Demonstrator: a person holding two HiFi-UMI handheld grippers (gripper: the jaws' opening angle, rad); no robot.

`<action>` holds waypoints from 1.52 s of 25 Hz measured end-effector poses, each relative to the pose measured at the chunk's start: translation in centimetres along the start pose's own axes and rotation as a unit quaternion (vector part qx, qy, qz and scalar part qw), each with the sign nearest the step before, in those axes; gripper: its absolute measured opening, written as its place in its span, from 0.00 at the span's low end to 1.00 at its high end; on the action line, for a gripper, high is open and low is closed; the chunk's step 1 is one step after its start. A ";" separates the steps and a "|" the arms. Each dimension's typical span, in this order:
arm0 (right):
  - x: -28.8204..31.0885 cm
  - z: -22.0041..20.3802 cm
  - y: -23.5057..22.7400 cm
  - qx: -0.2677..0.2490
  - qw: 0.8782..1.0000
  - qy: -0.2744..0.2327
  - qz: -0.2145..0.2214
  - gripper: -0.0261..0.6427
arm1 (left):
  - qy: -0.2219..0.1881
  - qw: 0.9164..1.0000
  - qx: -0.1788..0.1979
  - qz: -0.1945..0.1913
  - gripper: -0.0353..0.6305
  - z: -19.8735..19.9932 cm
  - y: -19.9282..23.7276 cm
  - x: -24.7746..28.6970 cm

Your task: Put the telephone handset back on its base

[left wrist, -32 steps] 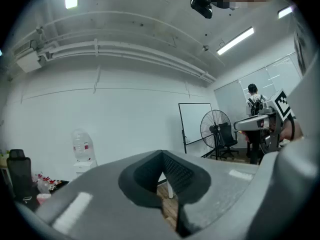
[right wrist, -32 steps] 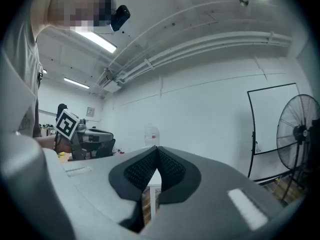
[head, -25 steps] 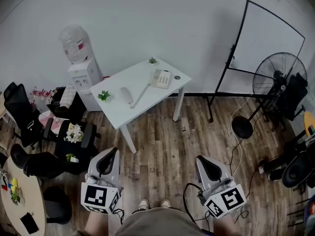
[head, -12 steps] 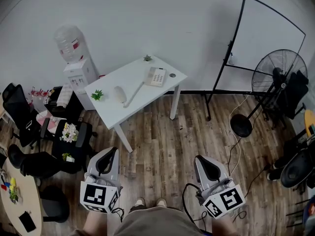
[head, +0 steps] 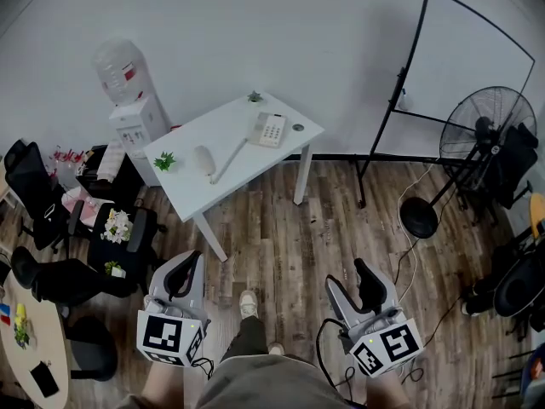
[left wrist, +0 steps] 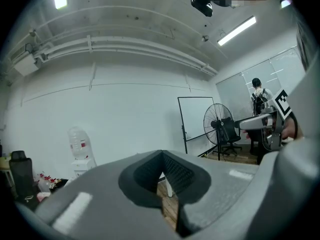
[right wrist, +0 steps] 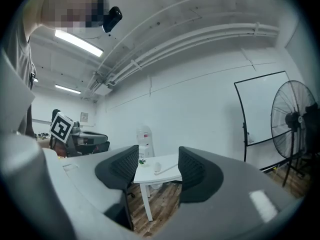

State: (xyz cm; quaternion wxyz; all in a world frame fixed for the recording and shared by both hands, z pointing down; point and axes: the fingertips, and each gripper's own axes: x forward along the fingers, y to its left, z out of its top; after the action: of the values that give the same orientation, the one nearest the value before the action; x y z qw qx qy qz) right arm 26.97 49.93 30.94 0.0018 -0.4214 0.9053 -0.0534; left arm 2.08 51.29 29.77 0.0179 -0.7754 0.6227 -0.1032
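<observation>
A white telephone base [head: 271, 129] sits at the far right of a white table [head: 234, 173] across the room. The white handset [head: 204, 160] lies off the base on the table's left half, joined to it by a cord [head: 230, 160]. Both grippers hang low near my body, far from the table. My left gripper [head: 181, 277] is shut and holds nothing; its pads meet [left wrist: 161, 156]. My right gripper [head: 356, 286] is open and empty. Between its jaws [right wrist: 158, 159] I see the table [right wrist: 145, 177] and the handset [right wrist: 157, 167].
A water dispenser [head: 129, 100] stands left of the table, black chairs [head: 38, 198] further left. A whiteboard easel [head: 460, 83] and a floor fan [head: 487, 139] stand at the right, with cables on the wood floor. My foot [head: 248, 303] is forward. A person [left wrist: 257, 91] stands far off.
My right gripper has gone from shut to open. I have stepped forward, one foot now showing ahead. The left gripper stays shut.
</observation>
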 end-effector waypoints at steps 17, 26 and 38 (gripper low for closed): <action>11.3 -1.7 -4.3 -0.005 0.999 0.042 -0.002 0.44 | 0.007 1.000 -0.021 0.001 0.06 -2.4 6.0 9.8; 22.7 -1.2 -6.8 0.004 0.998 0.065 -0.004 0.44 | 0.018 0.999 -0.028 -0.008 0.06 -2.4 13.4 19.1; 39.1 -1.4 -7.9 0.012 0.997 0.077 0.005 0.44 | 0.031 0.999 -0.022 -0.020 0.06 -3.3 23.7 30.5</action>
State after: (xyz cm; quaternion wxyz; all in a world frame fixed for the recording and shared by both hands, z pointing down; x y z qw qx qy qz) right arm 7.75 15.20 34.70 -0.0627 -0.4112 0.9043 -0.0964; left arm -15.09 16.80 33.52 -0.0204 -0.7847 0.6090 -0.1136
